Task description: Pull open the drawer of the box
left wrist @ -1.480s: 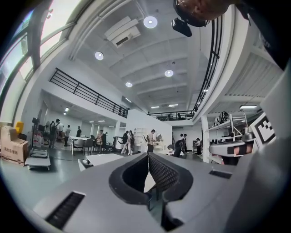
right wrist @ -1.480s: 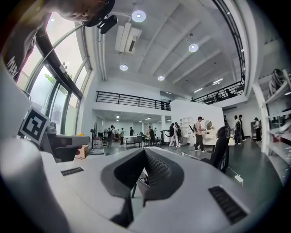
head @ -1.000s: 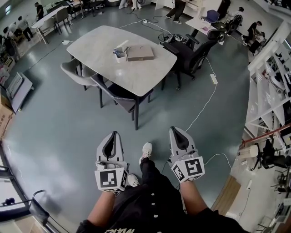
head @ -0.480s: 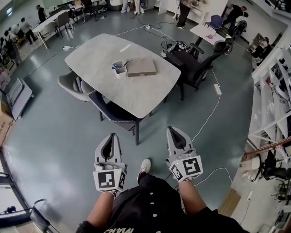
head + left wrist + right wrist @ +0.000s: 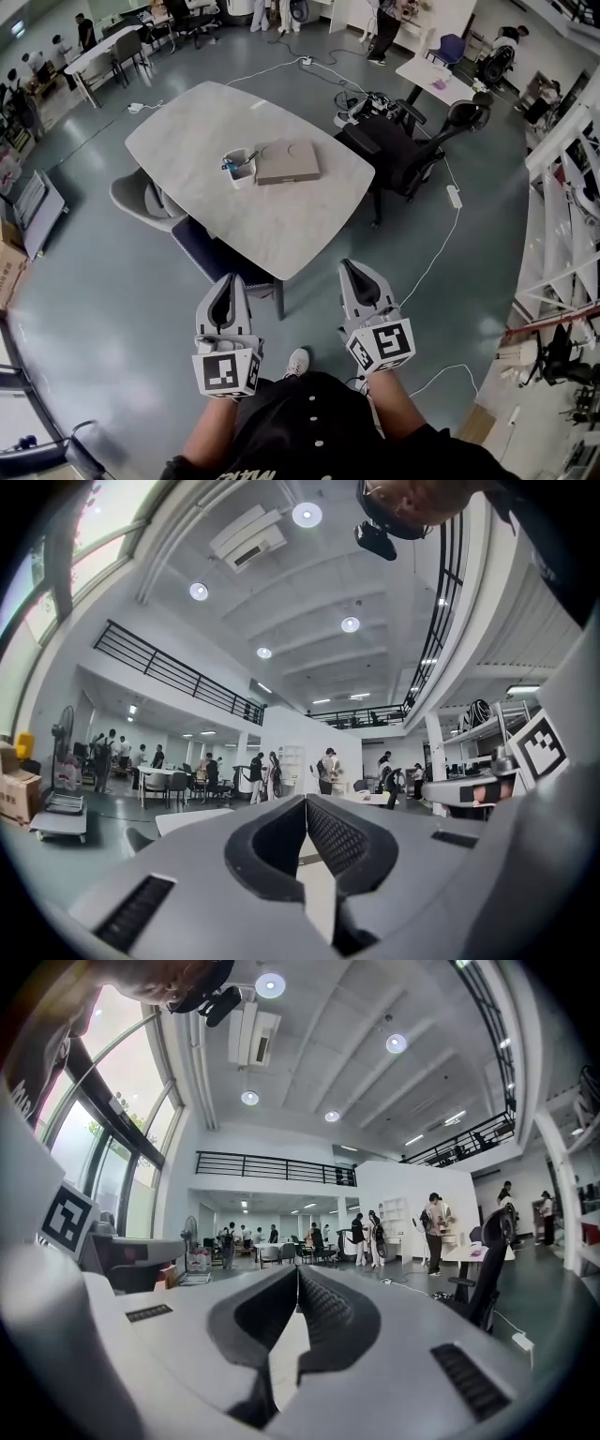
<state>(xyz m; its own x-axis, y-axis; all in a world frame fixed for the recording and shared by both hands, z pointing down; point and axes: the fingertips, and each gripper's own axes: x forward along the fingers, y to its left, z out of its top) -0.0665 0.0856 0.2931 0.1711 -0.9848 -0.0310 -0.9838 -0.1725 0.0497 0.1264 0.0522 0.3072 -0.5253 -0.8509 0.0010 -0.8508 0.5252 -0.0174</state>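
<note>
Though the left gripper (image 5: 229, 284) and right gripper (image 5: 351, 270) both stand closed and empty, we record the box (image 5: 288, 161) well apart at twelve o'clock on the table (image 5: 281, 230), long axis nine-to-three, neither gripper clearly nearer.

The hall is bright and evenly lit. Round ceiling lamps (image 5: 306, 515) glare at twelve o'clock in the left gripper view, slightly blown out. Tall windows (image 5: 141, 1138) let in daylight at ten o'clock in the right gripper view. In the head view the grey floor (image 5: 103, 281) has a pale sheen, and the table (image 5: 281, 225) throws only a soft shadow under its near edge. Straight lines bend toward every rim, and both gripper views go black in the corners. Close to the lens, the left gripper (image 5: 305, 801) and right gripper (image 5: 297, 1271) look soft.
</note>
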